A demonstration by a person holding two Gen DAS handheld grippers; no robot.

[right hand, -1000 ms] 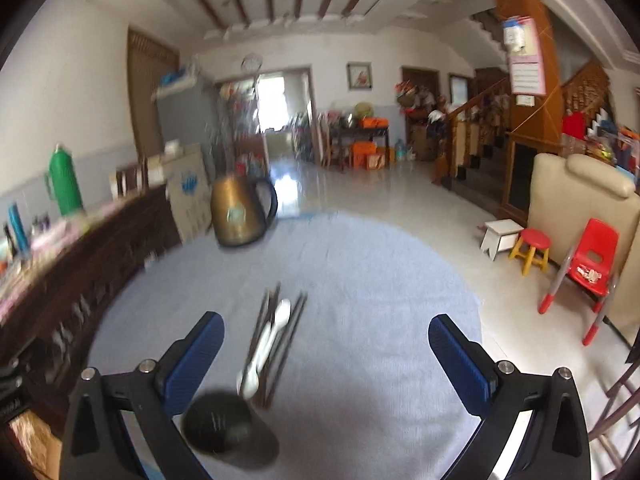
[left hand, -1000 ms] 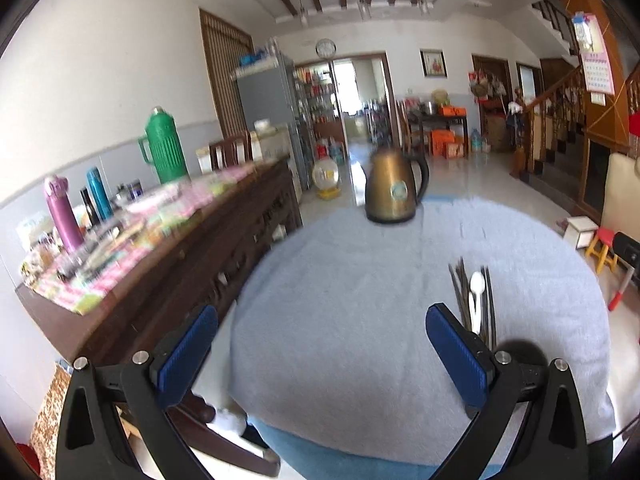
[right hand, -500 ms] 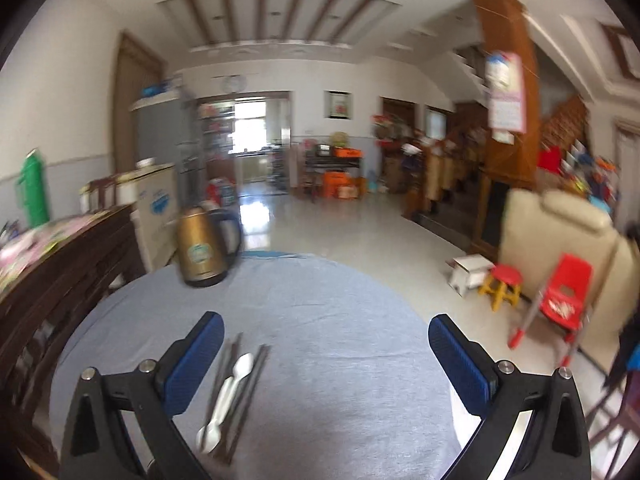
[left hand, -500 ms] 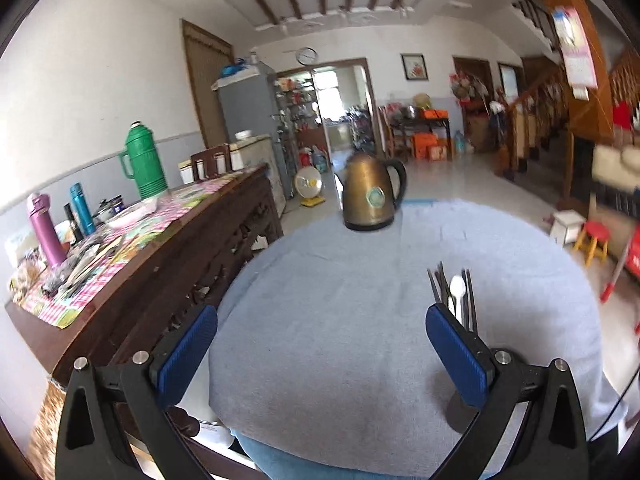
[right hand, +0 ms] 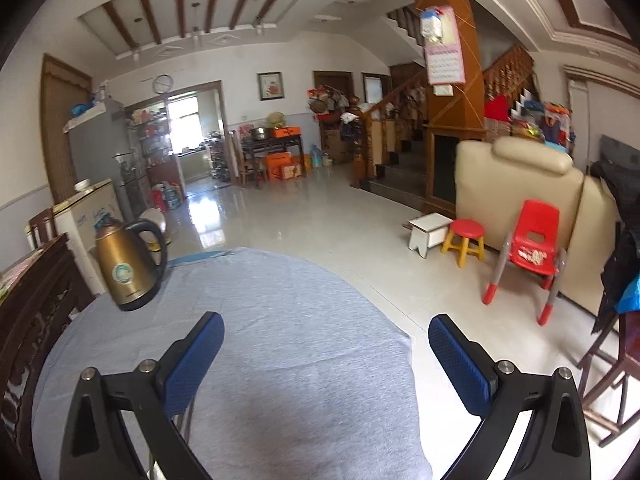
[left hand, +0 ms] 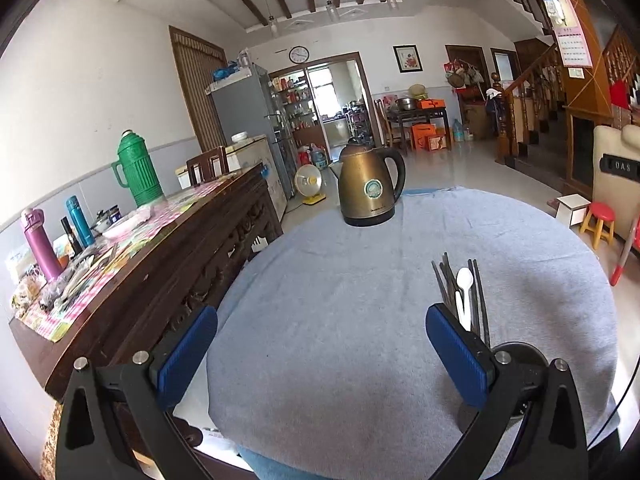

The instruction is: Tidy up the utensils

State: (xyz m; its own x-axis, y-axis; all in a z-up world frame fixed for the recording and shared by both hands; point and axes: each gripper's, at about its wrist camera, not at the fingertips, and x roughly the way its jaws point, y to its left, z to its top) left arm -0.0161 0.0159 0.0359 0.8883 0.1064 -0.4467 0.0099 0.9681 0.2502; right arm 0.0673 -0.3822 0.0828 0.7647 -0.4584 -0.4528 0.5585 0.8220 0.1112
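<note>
Several dark chopsticks [left hand: 478,296] and a white spoon [left hand: 464,294] lie side by side on the grey cloth of the round table [left hand: 340,320], right of centre in the left wrist view. A round black holder [left hand: 520,354] sits just in front of them, partly hidden by the right finger. My left gripper [left hand: 320,340] is open above the near table edge with nothing between its blue pads. My right gripper [right hand: 326,354] is open too, over the table's right part. In the right wrist view only thin chopstick ends [right hand: 188,416] show behind the left finger.
A bronze electric kettle [left hand: 368,188] stands at the table's far side. A long dark wooden sideboard [left hand: 160,264] with thermoses runs along the left. To the right on the floor are a small white stool [right hand: 430,232], a red stool and a red child's chair [right hand: 532,248].
The left view has steadied and drawn back slightly. The right gripper has swung to the right and tilted up, so the utensils have slid out of its view behind the left finger.
</note>
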